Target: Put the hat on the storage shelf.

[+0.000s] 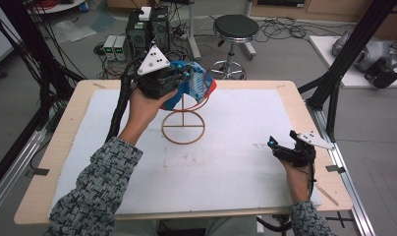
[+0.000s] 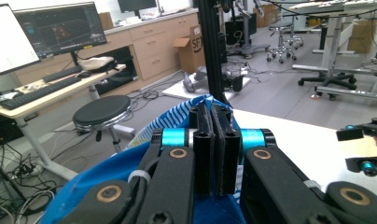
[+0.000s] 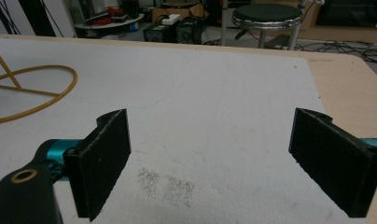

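Observation:
My left gripper is held up over the far middle of the table, shut on a blue and white striped cloth with a red edge. In the left gripper view the jaws are pressed together with the striped cloth pinched between them and bunched below. The cloth hangs at the top of a thin wooden stand, whose ring base rests on the mat. My right gripper lies low at the right of the table, open with nothing between its jaws. The stand's ring lies far to its left.
A white foam mat covers most of the wooden table. A black stool and computer boxes stand on the floor beyond the far edge. Black frame posts rise at the table's right and left sides.

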Tool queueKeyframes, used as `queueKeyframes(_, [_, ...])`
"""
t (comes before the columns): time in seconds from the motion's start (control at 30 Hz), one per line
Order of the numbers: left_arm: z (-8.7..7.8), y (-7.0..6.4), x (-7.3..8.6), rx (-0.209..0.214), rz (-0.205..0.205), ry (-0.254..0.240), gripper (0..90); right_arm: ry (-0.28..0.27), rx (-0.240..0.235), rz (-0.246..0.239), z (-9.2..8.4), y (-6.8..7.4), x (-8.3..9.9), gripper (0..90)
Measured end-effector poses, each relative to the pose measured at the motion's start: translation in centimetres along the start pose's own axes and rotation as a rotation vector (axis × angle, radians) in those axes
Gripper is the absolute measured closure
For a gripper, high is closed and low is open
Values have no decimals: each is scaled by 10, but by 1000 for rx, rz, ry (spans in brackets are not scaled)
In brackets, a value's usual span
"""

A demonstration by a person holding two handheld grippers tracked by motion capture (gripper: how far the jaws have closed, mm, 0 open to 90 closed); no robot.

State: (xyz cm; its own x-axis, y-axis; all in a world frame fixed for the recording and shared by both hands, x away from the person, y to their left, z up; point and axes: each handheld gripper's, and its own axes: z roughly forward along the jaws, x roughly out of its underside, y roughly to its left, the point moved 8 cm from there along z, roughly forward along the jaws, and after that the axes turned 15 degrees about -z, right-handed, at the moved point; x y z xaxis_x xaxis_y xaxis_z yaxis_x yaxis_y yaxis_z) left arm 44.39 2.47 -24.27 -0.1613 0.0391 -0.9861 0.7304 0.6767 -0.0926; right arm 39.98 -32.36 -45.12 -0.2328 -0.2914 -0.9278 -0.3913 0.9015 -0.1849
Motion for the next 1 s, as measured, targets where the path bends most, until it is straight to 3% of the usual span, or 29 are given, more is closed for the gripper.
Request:
queueKeyframes(0.23, [2,-5,8,13,4,21,875,0,-1,-7,1,0,0,118])
queueKeyframes(0.53, [5,-2,14,11,-2,23,874,0,-1,-8,1,0,0,118])
queueKeyframes(0.6, [6,-2,15,8,17,23,874,1,-3,-3,1,0,0,118])
queueKeyframes(0.73, [6,0,13,16,-23,5,878,2,-7,1,1,2,0,118])
queueKeyframes(0.8, [5,-3,13,21,-1,15,879,3,-6,-4,1,1,0,118])
queueKeyframes(1.0, [2,-10,10,50,6,10,879,7,-7,-5,2,1,1,118])
